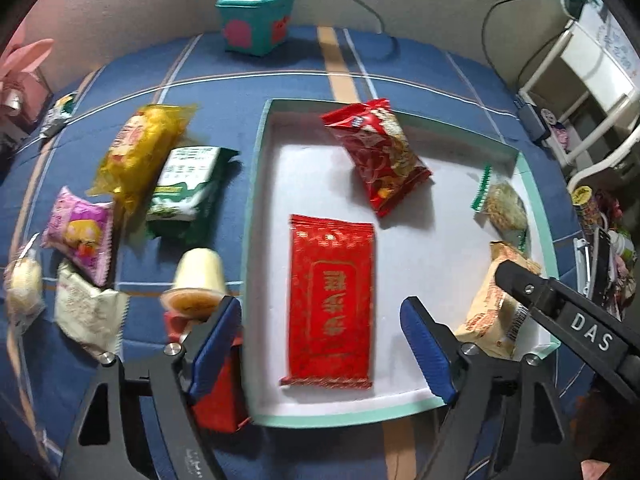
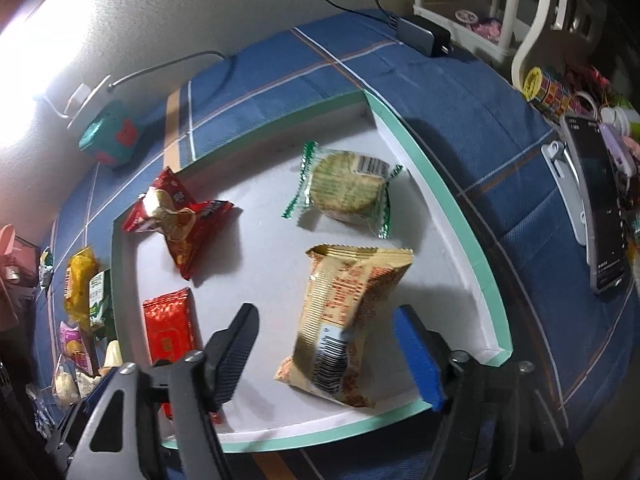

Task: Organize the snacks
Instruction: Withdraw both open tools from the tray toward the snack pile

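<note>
A shallow tray with a teal rim (image 1: pixel 253 184) (image 2: pixel 456 210) and white floor lies on the blue checked cloth. A flat red packet (image 1: pixel 332 300) (image 2: pixel 168 324) rests in it, between the fingers of my left gripper (image 1: pixel 320 312), which is open and stands wider than the packet. My right gripper (image 2: pixel 327 316) is open around a beige packet (image 2: pixel 348 320) (image 1: pixel 492 312) near the tray's right edge, and its pads do not press on it. A puffed red bag (image 1: pixel 376 156) (image 2: pixel 180 220) and a green-edged round cracker packet (image 1: pixel 504 204) (image 2: pixel 348 188) also lie in the tray.
Left of the tray lie a yellow packet (image 1: pixel 140 152), a green-white packet (image 1: pixel 188 188), a pink packet (image 1: pixel 80 236), a jelly cup (image 1: pixel 198 280) and a white packet (image 1: pixel 88 312). A teal box (image 1: pixel 256 20) stands at the back. A phone (image 2: pixel 600 208) lies at the right.
</note>
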{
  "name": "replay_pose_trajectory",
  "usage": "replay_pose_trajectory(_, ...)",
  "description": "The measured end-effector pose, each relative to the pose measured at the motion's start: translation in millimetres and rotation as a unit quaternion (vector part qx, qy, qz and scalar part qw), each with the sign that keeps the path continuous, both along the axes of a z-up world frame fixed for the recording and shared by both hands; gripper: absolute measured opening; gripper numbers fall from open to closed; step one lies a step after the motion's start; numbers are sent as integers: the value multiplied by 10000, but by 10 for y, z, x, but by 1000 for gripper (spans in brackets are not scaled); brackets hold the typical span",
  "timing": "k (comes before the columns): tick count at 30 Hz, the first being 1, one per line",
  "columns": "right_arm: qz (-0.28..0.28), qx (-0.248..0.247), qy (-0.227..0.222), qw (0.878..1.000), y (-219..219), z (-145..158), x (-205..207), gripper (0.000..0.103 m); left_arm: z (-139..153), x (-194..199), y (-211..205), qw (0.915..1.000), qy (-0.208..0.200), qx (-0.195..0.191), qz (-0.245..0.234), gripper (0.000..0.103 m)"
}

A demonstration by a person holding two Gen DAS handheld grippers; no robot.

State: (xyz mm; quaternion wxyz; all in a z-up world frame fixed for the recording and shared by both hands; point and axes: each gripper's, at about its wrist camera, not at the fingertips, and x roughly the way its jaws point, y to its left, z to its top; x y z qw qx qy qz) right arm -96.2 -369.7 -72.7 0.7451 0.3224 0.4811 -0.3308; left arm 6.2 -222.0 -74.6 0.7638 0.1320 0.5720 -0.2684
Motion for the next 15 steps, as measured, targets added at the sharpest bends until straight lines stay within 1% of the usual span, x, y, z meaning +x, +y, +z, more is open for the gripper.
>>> replay_pose_trajectory(1,28,-23,-7,10000,19,18,13,79,17,17,24,10000,4,58,54,83)
replay_pose_trajectory(3,69,-41,-38,10000,49,44,21,84,50,62,92,9997,18,144,183,88)
replay_pose_trajectory(4,102,-31,-73,9999,76,58,36,85,74,96,142,9995,19,168,271,88)
replay_pose_trajectory(6,172,-10,-113,9998,117,70,85,86,123,161,277,9989,-19,172,445,88)
replay_pose_trajectory(11,513,-18,-146,9986,308,112,231,86,271,379,683,9948,-277,237,949,88)
replay_pose_trajectory(15,711,-64,-155,9973,419,142,337,86,303,549,971,9912,-357,306,1237,88)
